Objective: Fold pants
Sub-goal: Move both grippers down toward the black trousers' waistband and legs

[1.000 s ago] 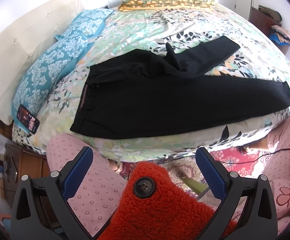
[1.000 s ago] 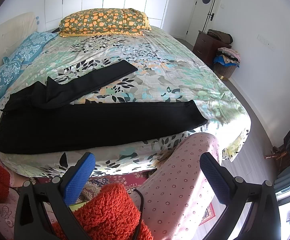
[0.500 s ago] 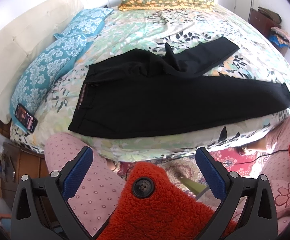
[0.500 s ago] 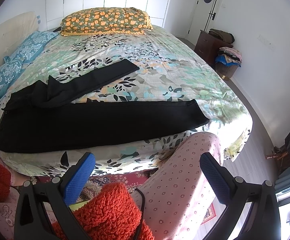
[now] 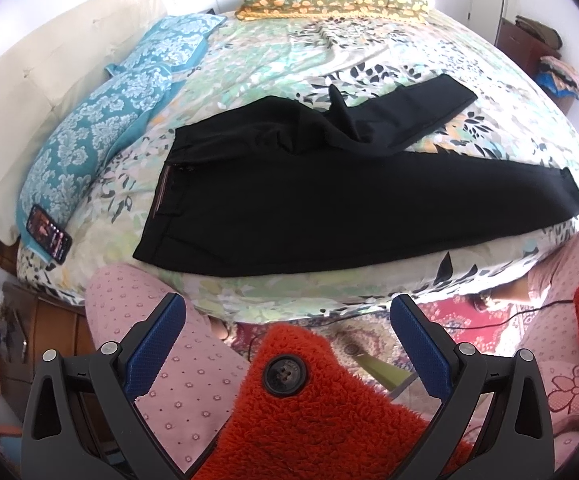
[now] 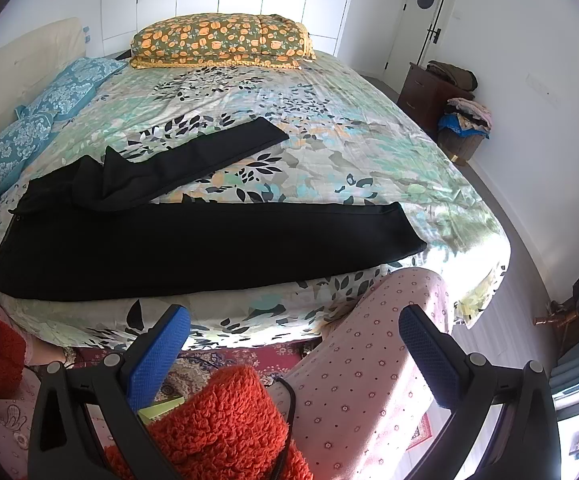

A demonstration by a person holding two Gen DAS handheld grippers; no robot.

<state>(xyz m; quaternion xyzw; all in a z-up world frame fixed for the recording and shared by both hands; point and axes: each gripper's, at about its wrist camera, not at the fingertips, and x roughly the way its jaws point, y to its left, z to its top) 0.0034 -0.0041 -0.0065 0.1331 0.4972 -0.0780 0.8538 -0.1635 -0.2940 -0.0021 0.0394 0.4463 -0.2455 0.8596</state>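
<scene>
The bed (image 5: 369, 52) is lying ahead of both hand-held grippers, the pants (image 5: 329, 208) spread near its front edge, 1 leg twisted. Left hand-held gripper (image 5: 285, 336) and right hand-held gripper (image 6: 293, 344) are hanging wide open, holding nothing; pinching 1 layer risks bunching.

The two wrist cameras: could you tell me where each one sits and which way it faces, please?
Left wrist: on the left gripper, off the bed's near edge, facing the black pants' waistband end; open blue fingers, red sleeve, pink-trousered leg show.
Right wrist: on the right gripper, facing the pants' hem end; open fingers, leg show.
Shared: pants, floral bedspread, orange pillow.
</scene>
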